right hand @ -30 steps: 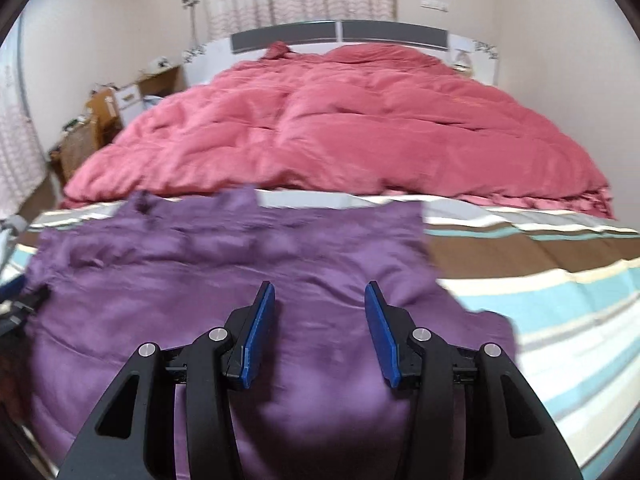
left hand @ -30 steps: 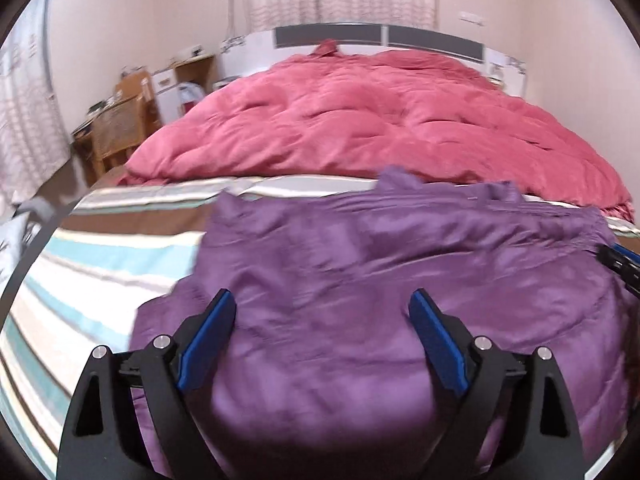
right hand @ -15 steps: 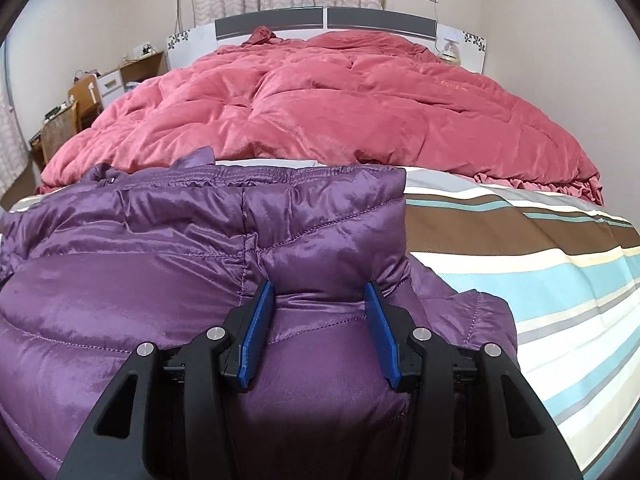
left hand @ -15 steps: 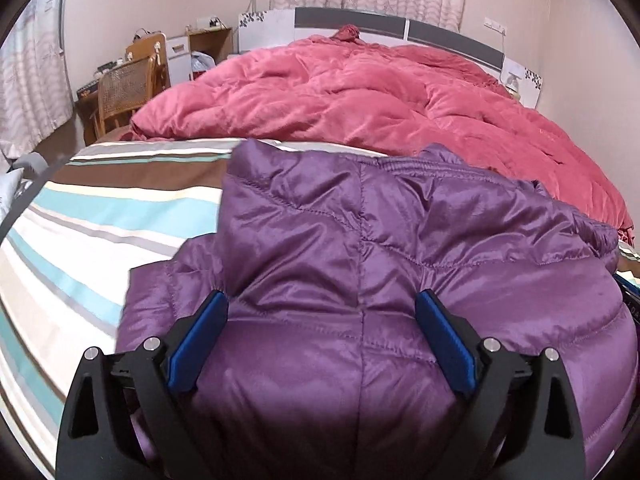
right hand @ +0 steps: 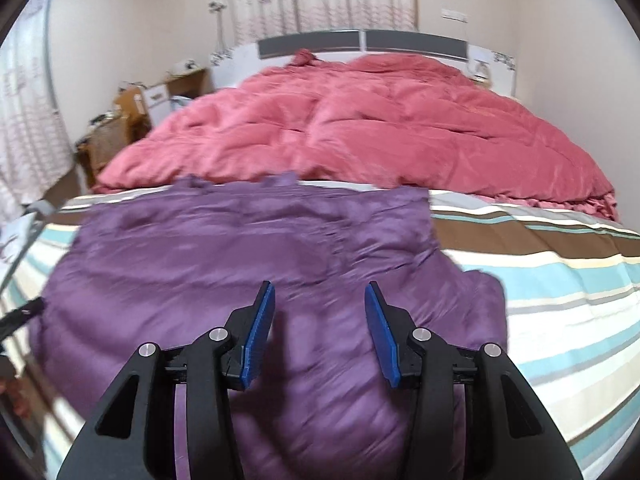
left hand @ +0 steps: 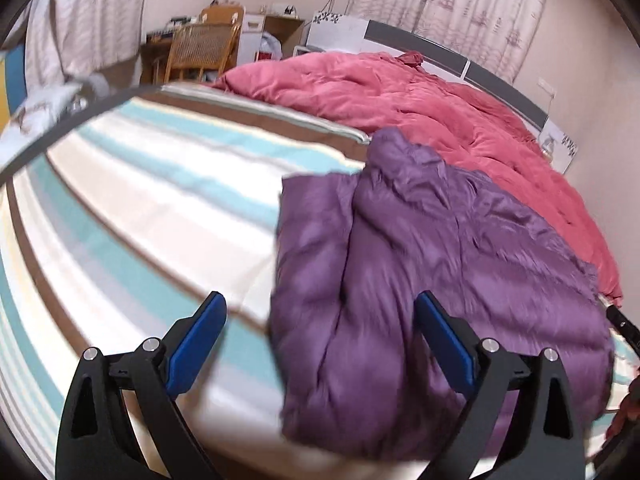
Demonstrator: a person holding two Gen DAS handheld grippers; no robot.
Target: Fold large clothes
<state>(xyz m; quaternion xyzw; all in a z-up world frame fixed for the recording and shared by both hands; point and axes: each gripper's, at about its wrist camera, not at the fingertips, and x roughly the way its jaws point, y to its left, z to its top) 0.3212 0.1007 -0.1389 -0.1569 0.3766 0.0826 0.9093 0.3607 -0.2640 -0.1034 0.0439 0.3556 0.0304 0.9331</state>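
Observation:
A purple down jacket [left hand: 440,260] lies folded on the striped bed sheet [left hand: 140,200], filling the right half of the left wrist view. My left gripper [left hand: 320,300] hangs open and wide over the jacket's left edge. One of its fingers is over the sheet, the other over the fabric, and it holds nothing. In the right wrist view the jacket [right hand: 240,260] spreads flat across the bed. My right gripper [right hand: 319,286] hovers above its near part with the blue pads apart and nothing clamped between them.
A red duvet [right hand: 360,128] is heaped at the head of the bed, just behind the jacket. A wicker chair and desk [left hand: 200,48] stand to the left of the bed, near curtains. Striped sheet [right hand: 560,280] lies bare to the jacket's right.
The left view has swung left and rolled, so the jacket now sits at its right with more sheet showing. In the right view the jacket has dropped away from the fingers and looks flatter.

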